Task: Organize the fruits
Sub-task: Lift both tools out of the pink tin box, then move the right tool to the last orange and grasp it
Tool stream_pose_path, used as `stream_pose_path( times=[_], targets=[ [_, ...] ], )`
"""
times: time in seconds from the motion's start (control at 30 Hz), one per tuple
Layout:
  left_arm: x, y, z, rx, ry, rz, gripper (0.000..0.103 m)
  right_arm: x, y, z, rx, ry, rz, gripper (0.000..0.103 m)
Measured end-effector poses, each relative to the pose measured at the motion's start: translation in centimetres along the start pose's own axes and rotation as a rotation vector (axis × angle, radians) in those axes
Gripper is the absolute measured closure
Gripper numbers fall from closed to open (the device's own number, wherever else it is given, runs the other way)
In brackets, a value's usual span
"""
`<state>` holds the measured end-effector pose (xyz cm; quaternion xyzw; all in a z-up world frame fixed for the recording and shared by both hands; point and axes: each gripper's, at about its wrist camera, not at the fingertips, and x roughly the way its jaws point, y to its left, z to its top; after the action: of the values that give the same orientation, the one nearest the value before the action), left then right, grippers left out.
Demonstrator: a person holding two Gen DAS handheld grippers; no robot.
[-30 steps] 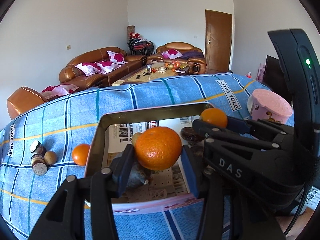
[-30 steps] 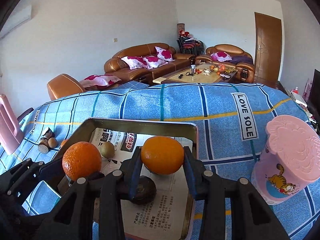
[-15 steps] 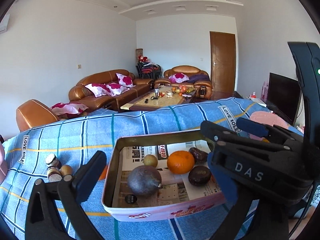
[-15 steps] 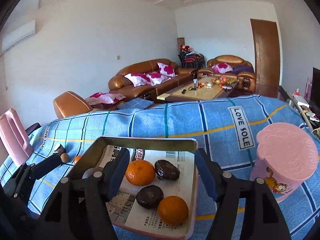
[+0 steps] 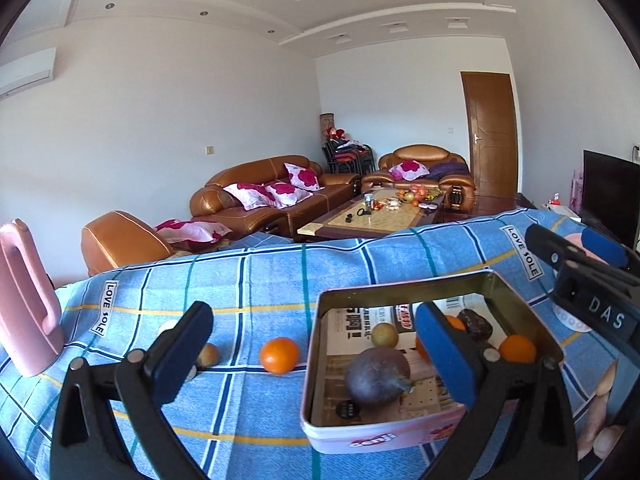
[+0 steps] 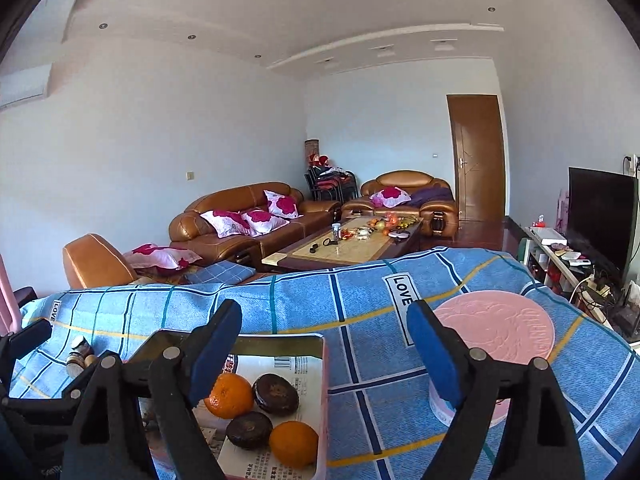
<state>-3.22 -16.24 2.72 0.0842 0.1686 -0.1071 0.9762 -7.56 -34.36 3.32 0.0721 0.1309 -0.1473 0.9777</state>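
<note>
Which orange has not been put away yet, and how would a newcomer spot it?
Find the blue checked cloth covering the table, then the tin tray lined with newspaper. The stray orange sits on the cloth just left of the tray, the only orange outside it.

Both fisheye wrist cameras are looking forward, tilted slightly down, close over the blue checked tablecloth (image 5: 248, 280). They are sharing the rectangular pink-sided tin lined with newspaper (image 5: 400, 436) (image 6: 322, 400), the brown leather sofas (image 6: 240, 216) and the wooden door (image 5: 492, 132).
</note>
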Motion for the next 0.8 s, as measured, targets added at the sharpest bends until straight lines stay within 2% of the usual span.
stream_pose_path(
  times=[0.2, 0.6, 0.8],
  targets=[
    [0.2, 1.0, -0.6, 0.009, 0.024, 0.015, 0.000, 0.3, 0.6, -0.7, -0.009, 0.030, -0.010, 0.017],
    [-0.5, 2.8, -1.6, -0.016, 0.058, 0.008, 0.000, -1.8, 2.5, -1.5, -0.047, 0.023, -0.040, 0.017],
    [-0.6, 4.6, -2.1, -0.057, 0.082, 0.000, 0.000, -1.9, 3.4, -2.1, -0.002, 0.080, 0.000, 0.017]
  ],
)
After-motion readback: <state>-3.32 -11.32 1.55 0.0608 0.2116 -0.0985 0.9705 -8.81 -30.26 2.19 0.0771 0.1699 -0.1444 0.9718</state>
